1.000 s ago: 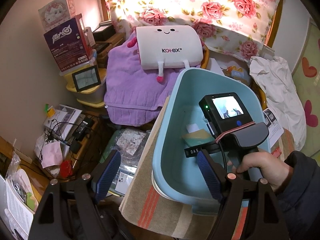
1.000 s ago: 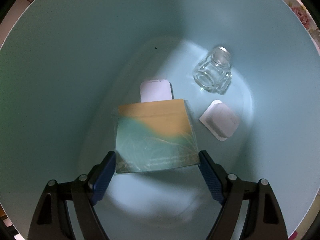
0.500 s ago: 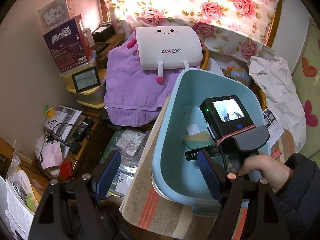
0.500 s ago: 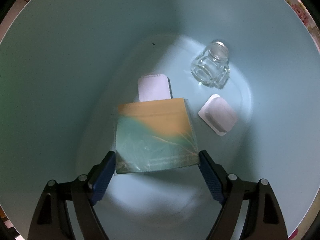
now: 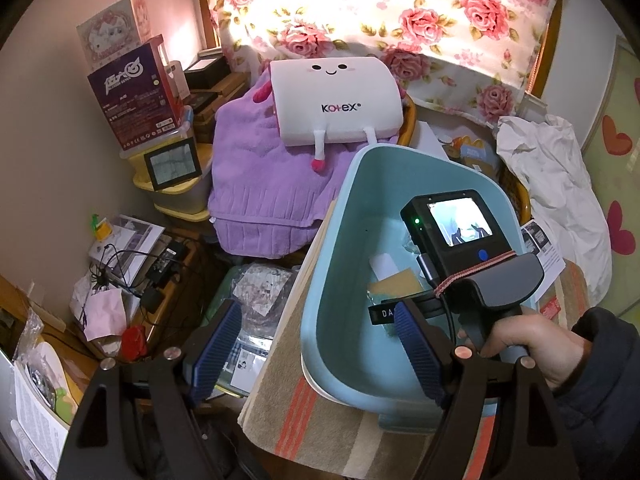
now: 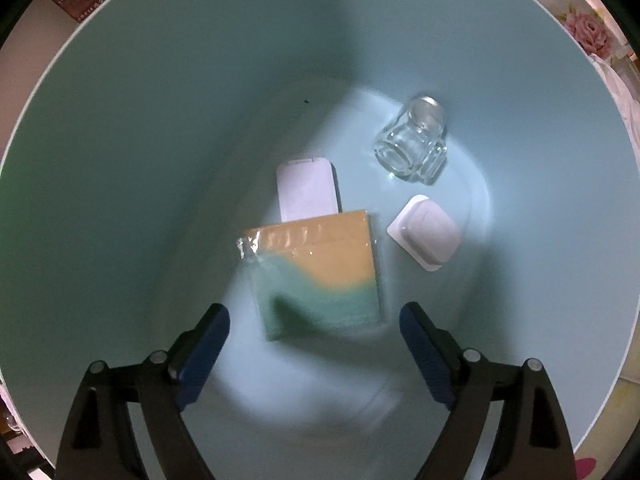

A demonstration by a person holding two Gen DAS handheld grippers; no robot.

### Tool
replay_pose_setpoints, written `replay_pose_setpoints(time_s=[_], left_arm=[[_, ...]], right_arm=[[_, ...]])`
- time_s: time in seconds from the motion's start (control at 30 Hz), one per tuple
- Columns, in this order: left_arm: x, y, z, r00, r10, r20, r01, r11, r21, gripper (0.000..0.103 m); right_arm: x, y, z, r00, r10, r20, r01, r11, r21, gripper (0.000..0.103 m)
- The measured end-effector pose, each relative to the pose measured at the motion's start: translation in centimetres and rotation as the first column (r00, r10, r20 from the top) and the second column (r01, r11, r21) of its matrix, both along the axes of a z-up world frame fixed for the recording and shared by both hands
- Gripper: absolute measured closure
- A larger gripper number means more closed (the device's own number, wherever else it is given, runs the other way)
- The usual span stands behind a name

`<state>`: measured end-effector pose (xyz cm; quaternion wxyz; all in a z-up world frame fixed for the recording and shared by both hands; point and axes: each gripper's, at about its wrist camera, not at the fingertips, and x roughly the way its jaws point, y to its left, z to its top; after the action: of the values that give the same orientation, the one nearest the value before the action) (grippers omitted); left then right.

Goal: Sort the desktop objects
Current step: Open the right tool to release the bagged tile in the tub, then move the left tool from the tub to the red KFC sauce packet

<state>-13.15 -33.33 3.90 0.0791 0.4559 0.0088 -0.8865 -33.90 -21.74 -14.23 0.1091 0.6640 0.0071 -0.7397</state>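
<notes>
A light blue tub (image 5: pixel 332 280) stands on a striped cloth; its inner wall fills the right wrist view (image 6: pixel 160 120). On its floor lie an orange-and-green plastic packet (image 6: pixel 320 272), a white flat card (image 6: pixel 306 190) partly under it, a small clear glass jar (image 6: pixel 414 146) on its side and a white square blister pack (image 6: pixel 426 232). My right gripper (image 6: pixel 314 350) is open and empty inside the tub, just short of the packet. My left gripper (image 5: pixel 316 346) is open and empty, held over the tub's left rim. The right gripper's body and the hand on it (image 5: pixel 516 336) hide part of the tub.
A purple towel (image 5: pixel 260 184) with a white Kotex cushion (image 5: pixel 336 100) lies behind the tub. Boxes (image 5: pixel 132 92) stack at the back left. Cables and papers (image 5: pixel 132 264) clutter the lower left. A white cloth (image 5: pixel 560 184) lies at the right.
The right gripper has drawn back and up a little inside the tub. The packet has dropped out from between its fingers and now lies flat and tilted on the tub floor.
</notes>
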Motion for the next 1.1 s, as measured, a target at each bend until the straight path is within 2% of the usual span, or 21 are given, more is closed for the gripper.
replay_pose_setpoints(time_s=[0.3, 0.4, 0.5, 0.57, 0.67, 0.8, 1.1], left_arm=[[0.0, 0.7, 0.4, 1.000, -0.015, -0.008, 0.015, 1.000, -0.004, 0.021], [-0.2, 1.3, 0.8, 1.000, -0.024, -0.014, 0.024, 1.000, -0.004, 0.021], [-0.3, 2.1, 1.3, 0.999, -0.034, -0.024, 0.034, 0.999, -0.002, 0.021], [-0.3, 2.8, 1.6, 0.999, -0.045, -0.030, 0.045, 0.999, -0.003, 0.021], [-0.3, 3.8, 2.0, 0.998, -0.060, -0.034, 0.060, 0.998, -0.009, 0.021], [-0.2, 5.0, 2.5, 0.997, -0.071, -0.037, 0.071, 0.997, -0.015, 0.021], [0.6, 7.3, 3.9, 0.994, -0.092, -0.056, 0.091, 0.995, -0.028, 0.021]], right_arm=[[0.5, 1.4, 1.7, 0.999, -0.004, -0.039, 0.003, 1.000, -0.023, 0.013], [1.5, 2.6, 3.6, 0.996, -0.005, -0.092, 0.002, 0.999, -0.034, 0.013], [3.6, 3.8, 3.9, 0.988, 0.000, -0.152, -0.006, 0.999, -0.038, 0.013], [5.2, 1.2, 7.2, 0.985, -0.003, -0.174, -0.004, 0.999, -0.039, 0.013], [7.9, 3.1, 10.3, 0.976, -0.011, -0.216, -0.001, 0.999, -0.055, 0.013], [9.0, 4.5, 10.2, 0.966, -0.011, -0.260, -0.005, 0.998, -0.060, 0.013], [13.3, 7.9, 16.4, 0.934, -0.038, -0.355, 0.000, 0.994, -0.105, 0.013]])
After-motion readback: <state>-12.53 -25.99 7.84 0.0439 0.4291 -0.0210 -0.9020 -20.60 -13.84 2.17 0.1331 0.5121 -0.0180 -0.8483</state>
